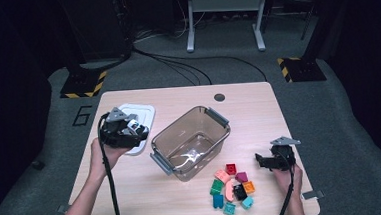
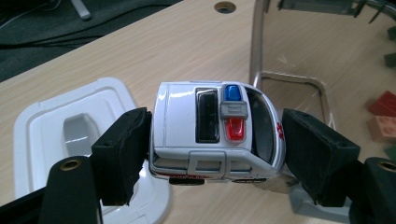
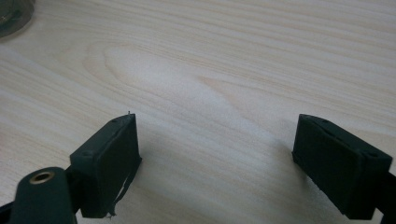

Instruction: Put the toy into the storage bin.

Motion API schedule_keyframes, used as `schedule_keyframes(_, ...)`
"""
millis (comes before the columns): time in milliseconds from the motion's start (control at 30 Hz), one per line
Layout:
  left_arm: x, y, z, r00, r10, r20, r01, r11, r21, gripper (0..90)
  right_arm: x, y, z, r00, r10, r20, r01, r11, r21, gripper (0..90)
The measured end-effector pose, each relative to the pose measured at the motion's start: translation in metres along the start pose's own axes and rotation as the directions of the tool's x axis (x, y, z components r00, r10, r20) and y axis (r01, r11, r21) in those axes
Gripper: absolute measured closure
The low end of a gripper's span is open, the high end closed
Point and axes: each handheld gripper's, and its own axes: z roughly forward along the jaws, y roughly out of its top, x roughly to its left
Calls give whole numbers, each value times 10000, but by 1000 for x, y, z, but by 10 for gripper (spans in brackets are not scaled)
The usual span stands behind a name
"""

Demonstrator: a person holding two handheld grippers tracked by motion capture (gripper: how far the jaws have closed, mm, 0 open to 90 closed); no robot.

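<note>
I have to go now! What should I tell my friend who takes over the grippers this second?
Left gripper: shut on the toy ambulance, held off the table beside the white lid, left of the clear bin.
Right gripper: open, nothing in it, over bare table right of the blocks.
Done: ambulance picked up.
Left: the bin looks empty so far. The ambulance probably goes in it, and maybe the blocks after; they lie in a pile in front of the bin. The lid is off.
</note>
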Motion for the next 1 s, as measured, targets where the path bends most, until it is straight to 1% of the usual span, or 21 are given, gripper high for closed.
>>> schedule_keyframes(33,-2,2,1,9998,148,102,-149,9998,95,255,0,0,0,10000,-1,-1,1,10000,1,136)
schedule_keyframes(167,-14,6,10,9985,394,376,-402,9989,223,255,0,0,0,10000,0,0,0,10000,1,137)
schedule_keyframes(267,-22,8,15,9971,482,591,-500,9983,289,254,0,0,0,10000,-1,-2,1,10000,2,137)
schedule_keyframes(300,-25,7,18,9971,383,656,-400,9989,242,254,0,0,0,10000,3,-3,-3,10000,2,137)
schedule_keyframes(367,-30,7,21,9964,425,738,-446,9986,270,254,0,0,0,10000,-1,-1,1,10000,2,136)
schedule_keyframes(433,-33,6,25,9951,519,844,-550,9979,342,254,0,0,0,10000,2,-2,-2,10000,3,136)
schedule_keyframes(533,-37,5,30,9936,529,995,-575,9974,439,254,0,0,0,10000,2,-4,-2,10000,2,137)
schedule_keyframes(700,-42,-1,35,9917,589,1147,-665,9958,637,253,0,0,0,10000,5,-4,-5,10000,4,137)
schedule_keyframes(833,-44,-5,38,9914,628,1152,-710,9951,684,253,0,0,0,10000,3,-4,-3,10000,2,137)
schedule_keyframes(1000,-47,-5,38,9901,940,1039,-1016,9923,709,252,0,0,0,10000,0,-2,0,10000,3,137)
